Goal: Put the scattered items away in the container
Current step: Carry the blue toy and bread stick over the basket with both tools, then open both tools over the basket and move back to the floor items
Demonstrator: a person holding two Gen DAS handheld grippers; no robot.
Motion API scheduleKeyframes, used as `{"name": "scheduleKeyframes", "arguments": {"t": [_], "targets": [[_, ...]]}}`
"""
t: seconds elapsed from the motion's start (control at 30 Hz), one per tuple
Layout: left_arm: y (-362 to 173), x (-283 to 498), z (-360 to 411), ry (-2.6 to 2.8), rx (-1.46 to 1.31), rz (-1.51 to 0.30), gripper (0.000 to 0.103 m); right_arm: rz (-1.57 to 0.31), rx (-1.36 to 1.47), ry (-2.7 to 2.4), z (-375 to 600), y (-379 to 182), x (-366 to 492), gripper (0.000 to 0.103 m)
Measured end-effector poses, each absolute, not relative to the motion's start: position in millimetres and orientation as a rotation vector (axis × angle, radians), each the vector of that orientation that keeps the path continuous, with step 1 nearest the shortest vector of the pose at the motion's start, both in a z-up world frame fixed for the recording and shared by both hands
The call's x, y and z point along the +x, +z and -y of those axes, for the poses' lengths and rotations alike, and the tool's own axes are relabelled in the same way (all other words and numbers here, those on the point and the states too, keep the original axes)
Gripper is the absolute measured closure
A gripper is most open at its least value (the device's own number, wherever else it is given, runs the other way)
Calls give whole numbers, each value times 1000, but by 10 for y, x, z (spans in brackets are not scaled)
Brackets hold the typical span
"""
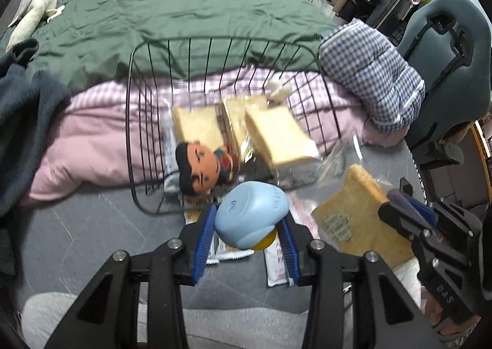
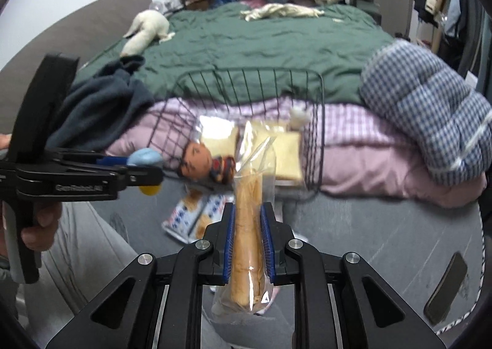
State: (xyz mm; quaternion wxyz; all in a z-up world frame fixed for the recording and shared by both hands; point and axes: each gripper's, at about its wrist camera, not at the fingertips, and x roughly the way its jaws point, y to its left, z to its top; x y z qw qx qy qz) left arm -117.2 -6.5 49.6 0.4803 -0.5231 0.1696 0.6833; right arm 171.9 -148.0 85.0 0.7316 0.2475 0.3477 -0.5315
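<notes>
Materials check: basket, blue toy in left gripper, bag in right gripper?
Basket: thin dark wire, probably coated metal, see-through bars. Blue toy in left gripper: smooth matte, looks like soft plastic or rubber. Bagged bread in right gripper: clear glossy plastic film, glare, crinkles.

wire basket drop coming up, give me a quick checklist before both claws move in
1. Left claw grips the blue toy: ok, both pads on it.
2. Right claw grips the bagged bread slice: ok, pinched edge-on.
3. Wire basket opening reachable: ok, it faces both claws.
4. Room inside the basket: cannot tell, bagged bread and a doll already fill the front.
5. Claws apart from each other: ok, gap visible in the right wrist view.
6. Snack packets left on the floor: not ok, not yet collected.
</notes>
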Motion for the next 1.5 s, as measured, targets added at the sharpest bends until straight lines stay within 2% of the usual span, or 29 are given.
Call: {"name": "scheduleKeyframes", "arguments": {"t": [0.5, 0.9, 1.07, 1.1, 1.13, 1.2, 1.5], "targets": [[48, -1079, 142, 1610, -1360, -459, 58, -796, 619, -1167, 1410, 480, 1610, 85], [658, -1445, -201, 1663, -1229, -416, 58, -715, 493, -1187, 1786, 1204, 1869, 85], [535, -1774, -525, 1701, -1231, -428, 57, -684, 475, -1212, 2277, 1259, 2020, 85], [501, -1799, -559, 1716, -1234, -436, 50, -685, 467, -1227, 2370, 1224, 2055, 85], [469, -1821, -587, 1732, -1239, -448, 30, -678, 461, -1241, 2440, 1190, 2078, 83], [439, -1869, -591, 1737, -1244, -421, 16, -639, 470, -1257, 2541, 1131, 2064, 58], [355, -1872, -511, 1712, -1242, -420, 14, -630, 481, -1280, 2532, 1063, 1993, 57]]}}
